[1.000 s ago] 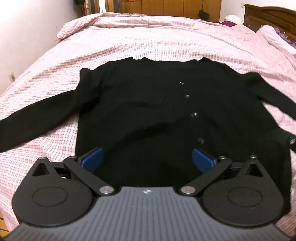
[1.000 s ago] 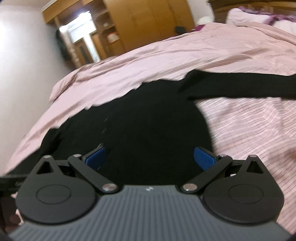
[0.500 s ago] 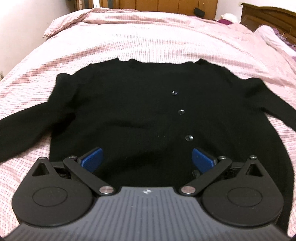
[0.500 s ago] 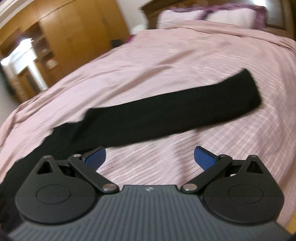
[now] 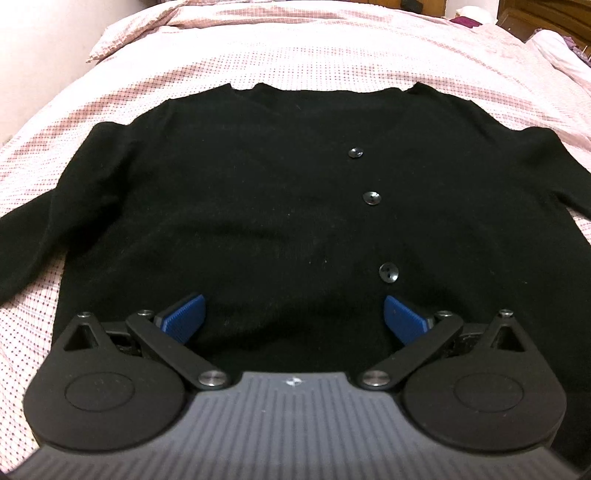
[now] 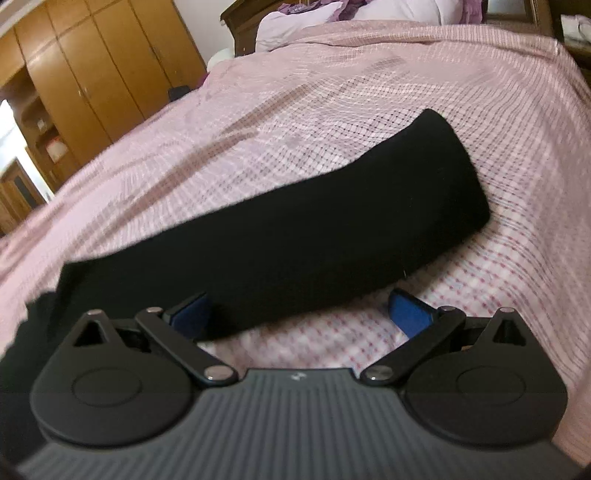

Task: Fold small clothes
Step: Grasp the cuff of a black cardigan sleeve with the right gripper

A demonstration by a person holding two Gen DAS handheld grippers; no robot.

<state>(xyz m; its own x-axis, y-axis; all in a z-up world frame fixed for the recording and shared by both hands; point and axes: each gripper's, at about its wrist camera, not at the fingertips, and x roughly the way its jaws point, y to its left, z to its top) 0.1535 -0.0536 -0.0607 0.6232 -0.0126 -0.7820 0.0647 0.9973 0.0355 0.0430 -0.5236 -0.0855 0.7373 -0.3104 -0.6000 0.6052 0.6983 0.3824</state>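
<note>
A black buttoned cardigan lies flat on the pink checked bedspread, with a line of buttons down its front. My left gripper hovers open over the cardigan's near part, nothing between its blue pads. In the right wrist view one black sleeve stretches across the bedspread, its cuff at the far right. My right gripper stands open just above the sleeve's middle, the left pad over the black cloth and the right pad over bare bedspread.
Wooden wardrobes stand beyond the bed on the left. A dark headboard and pale pillows lie at the far end. The bed's edge falls away at the right in the right wrist view.
The left gripper has moved forward and lower over the cardigan's body. The right gripper has swung from the body out to the sleeve and come closer to it. Both stayed open.
</note>
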